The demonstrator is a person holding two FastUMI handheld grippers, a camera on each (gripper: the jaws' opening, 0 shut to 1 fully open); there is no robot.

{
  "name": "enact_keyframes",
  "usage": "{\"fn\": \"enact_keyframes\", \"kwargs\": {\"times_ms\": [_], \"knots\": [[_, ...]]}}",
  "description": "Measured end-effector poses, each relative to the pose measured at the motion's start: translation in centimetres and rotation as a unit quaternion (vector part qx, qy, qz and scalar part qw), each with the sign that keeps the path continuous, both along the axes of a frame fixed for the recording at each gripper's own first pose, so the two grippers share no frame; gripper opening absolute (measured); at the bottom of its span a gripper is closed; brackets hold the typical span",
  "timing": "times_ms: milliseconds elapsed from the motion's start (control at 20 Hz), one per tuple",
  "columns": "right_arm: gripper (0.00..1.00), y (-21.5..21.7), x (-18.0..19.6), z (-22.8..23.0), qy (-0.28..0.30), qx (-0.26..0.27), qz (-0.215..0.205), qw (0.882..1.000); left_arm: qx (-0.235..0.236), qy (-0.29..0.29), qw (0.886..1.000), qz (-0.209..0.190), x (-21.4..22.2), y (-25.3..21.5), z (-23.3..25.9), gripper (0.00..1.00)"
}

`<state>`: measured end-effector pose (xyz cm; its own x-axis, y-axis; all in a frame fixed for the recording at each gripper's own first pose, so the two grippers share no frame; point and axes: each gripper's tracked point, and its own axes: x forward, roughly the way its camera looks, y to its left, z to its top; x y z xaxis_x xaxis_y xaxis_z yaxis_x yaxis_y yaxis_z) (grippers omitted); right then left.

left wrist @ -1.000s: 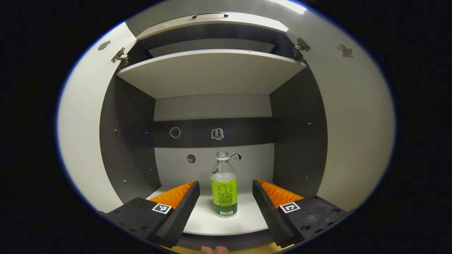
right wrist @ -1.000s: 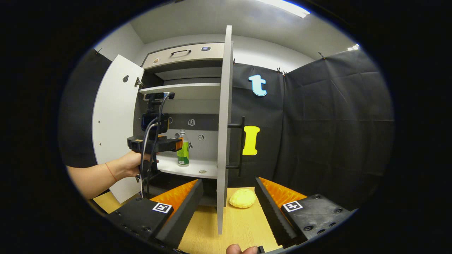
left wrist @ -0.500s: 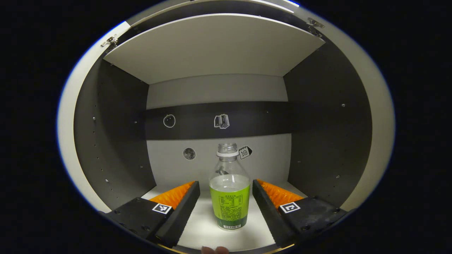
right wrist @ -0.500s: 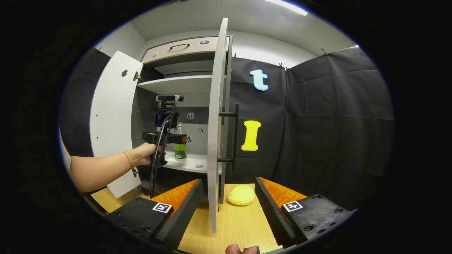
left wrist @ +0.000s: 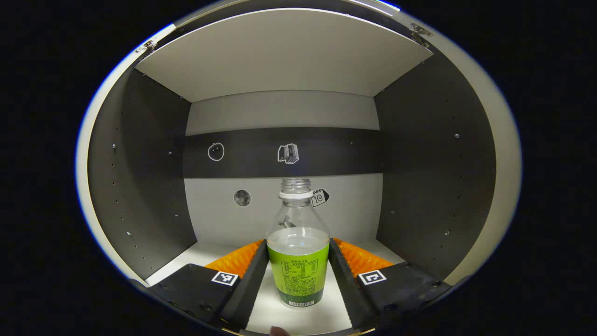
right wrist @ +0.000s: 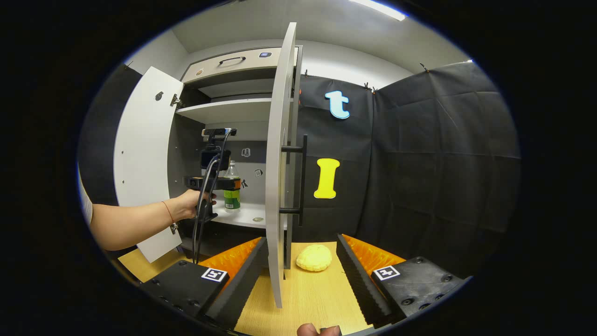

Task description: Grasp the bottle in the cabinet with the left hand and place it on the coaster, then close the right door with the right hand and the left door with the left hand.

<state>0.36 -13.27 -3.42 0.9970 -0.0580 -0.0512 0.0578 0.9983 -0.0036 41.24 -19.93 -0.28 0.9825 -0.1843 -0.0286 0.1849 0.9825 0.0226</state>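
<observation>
Clear plastic bottle w/ green label point(left wrist: 298, 261) stands upright on cabinet's white lower shelf point(left wrist: 200, 254), left gripper point(left wrist: 297, 261) fingers flanking label, seemingly touching, so squeeze evenly, lift straight; right gripper point(right wrist: 302, 270) spread wide, empty.

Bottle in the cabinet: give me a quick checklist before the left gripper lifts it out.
1. Bottle upright on the cabinet shelf: ok.
2. Bottle centred between the left gripper fingers: ok.
3. Both fingers pressing on the bottle: cannot tell; they sit right against its label, but firm contact is not clear.
4. Left door and right door open enough for the way out: ok.
5. Bottle capped: not ok, the neck looks open and liquid is inside, so keep it upright.
6. Right gripper out of the way, open above the table: ok.
</observation>
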Motion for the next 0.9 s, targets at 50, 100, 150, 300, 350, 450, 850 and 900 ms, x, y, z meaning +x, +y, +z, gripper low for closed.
{"fn": "enact_keyframes", "kwargs": {"times_ms": [50,100,150,300,350,450,850,900], "knots": [[0.98,0.1,0.0,0.1,-0.001,0.000,0.001,1.000,0.003,-0.003,1.000,-0.003,-0.6,0.0,0.4,0.79],[0.98,0.3,-0.1,0.3,-0.002,0.001,0.003,1.000,0.003,-0.008,1.000,-0.007,-1.3,0.1,1.0,0.79],[0.98,0.6,-0.1,0.5,-0.004,0.000,0.005,1.000,0.001,-0.013,1.000,-0.012,-2.1,0.1,1.7,0.79],[0.98,1.7,-0.3,1.1,-0.011,0.002,0.015,1.000,0.000,-0.024,0.999,-0.034,-5.1,-0.1,3.6,0.78],[0.98,2.1,-0.4,1.2,-0.012,0.003,0.019,1.000,0.004,-0.027,0.999,-0.040,-6.2,0.0,4.1,0.78],[0.98,2.8,-0.6,1.6,-0.017,0.006,0.026,1.000,0.010,-0.039,0.998,-0.048,-8.7,0.4,5.1,0.78],[0.98,4.1,-1.8,2.6,-0.030,0.009,0.039,0.999,-0.002,-0.055,0.997,-0.061,-20.2,3.4,4.0,0.78],[0.98,4.3,-1.9,2.8,-0.033,0.008,0.040,0.999,-0.005,-0.057,0.996,-0.062,-21.6,3.8,3.6,0.78]]}}
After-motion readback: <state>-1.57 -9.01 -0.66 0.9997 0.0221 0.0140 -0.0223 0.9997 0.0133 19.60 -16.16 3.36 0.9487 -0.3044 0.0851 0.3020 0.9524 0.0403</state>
